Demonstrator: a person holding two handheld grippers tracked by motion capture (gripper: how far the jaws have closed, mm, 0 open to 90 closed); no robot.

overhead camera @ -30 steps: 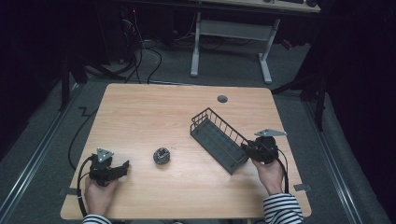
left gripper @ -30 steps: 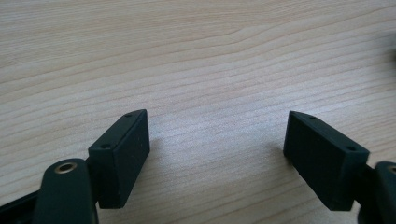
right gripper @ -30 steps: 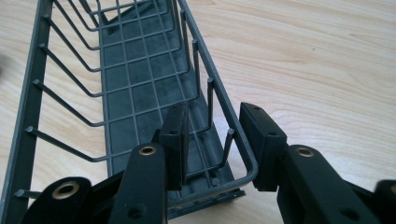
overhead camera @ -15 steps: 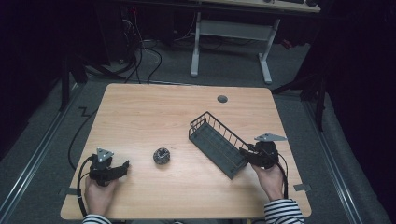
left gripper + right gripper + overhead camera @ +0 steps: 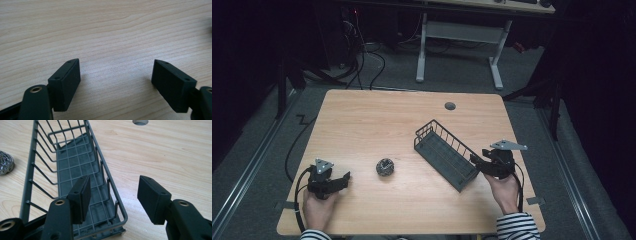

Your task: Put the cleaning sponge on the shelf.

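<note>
A dark grey wire basket [image 5: 444, 152] lies at an angle on the right half of the wooden table [image 5: 377, 125]. My right gripper [image 5: 475, 162] is at the basket's near end. In the right gripper view this gripper [image 5: 113, 185] is open and straddles the basket's [image 5: 72, 162] long side wall near the corner, one jaw inside and one outside, neither pressing on the wire. A small steel wool ball [image 5: 385, 167] [image 5: 5, 166] sits left of the basket. My left gripper [image 5: 343, 180] rests near the front left; it [image 5: 116, 68] is open over bare wood.
A round grey cable grommet [image 5: 450, 106] [image 5: 140, 122] is set in the table behind the basket. A white-legged desk [image 5: 459, 35] and floor cables [image 5: 377, 55] lie beyond the far edge. Each gripper trails a black cable off the near side of the table.
The basket has shifted slightly toward the near edge and turned a little, along with the right gripper. The left gripper and the steel wool ball have stayed put.
</note>
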